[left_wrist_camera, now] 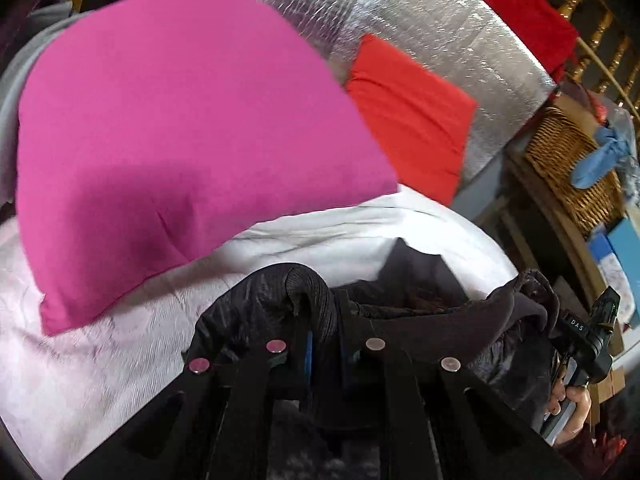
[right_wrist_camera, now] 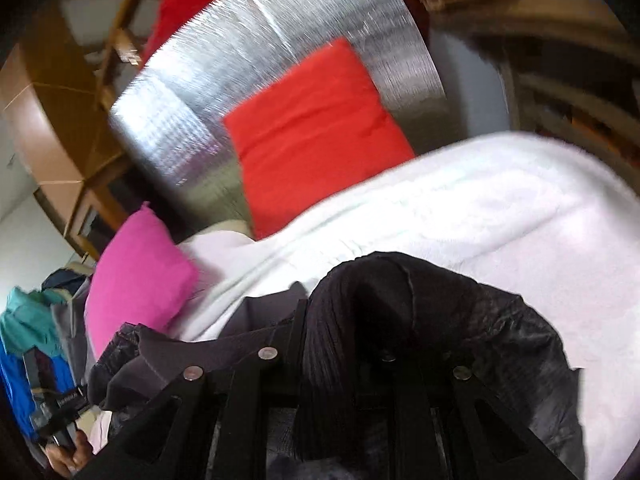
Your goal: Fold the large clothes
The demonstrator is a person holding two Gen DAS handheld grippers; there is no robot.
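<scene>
Left gripper (left_wrist_camera: 320,316): jaws nearly closed, pinching a ribbed edge of the black garment (left_wrist_camera: 420,320). The cloth bunches over the fingertips at 12 o'clock of the jaws and trails off toward 3 o'clock, where it reaches the other gripper's hand. More of the dark fabric hangs under the linkage at 6 o'clock.

Right gripper (right_wrist_camera: 344,320): jaws closed as tight as they go on the same garment (right_wrist_camera: 460,320). A thick fold drapes right over the fingertips and hides them; the grip point itself is not visible. Cloth spills to 3–4 o'clock of the jaws and a strip stretches out toward 9 o'clock, to the left gripper seen at the frame edge.

So the garment spans between both grippers, held above the white blanket (left_wrist_camera: 340,232), which covers the bed under both views.

Surroundings, left view: pink pillow (left_wrist_camera: 180,140) at 10–11 o'clock, partly on the blanket; red pillow (left_wrist_camera: 412,128) at 1 o'clock, leaning on the silver foil sheet (left_wrist_camera: 440,32); wicker basket (left_wrist_camera: 572,168) at 3 o'clock. A hand (left_wrist_camera: 572,408) grips the right gripper's handle at 4 o'clock.

Right view: the red pillow sits at 12 o'clock, the pink pillow at 9 o'clock. Both frames are motion-blurred.
</scene>
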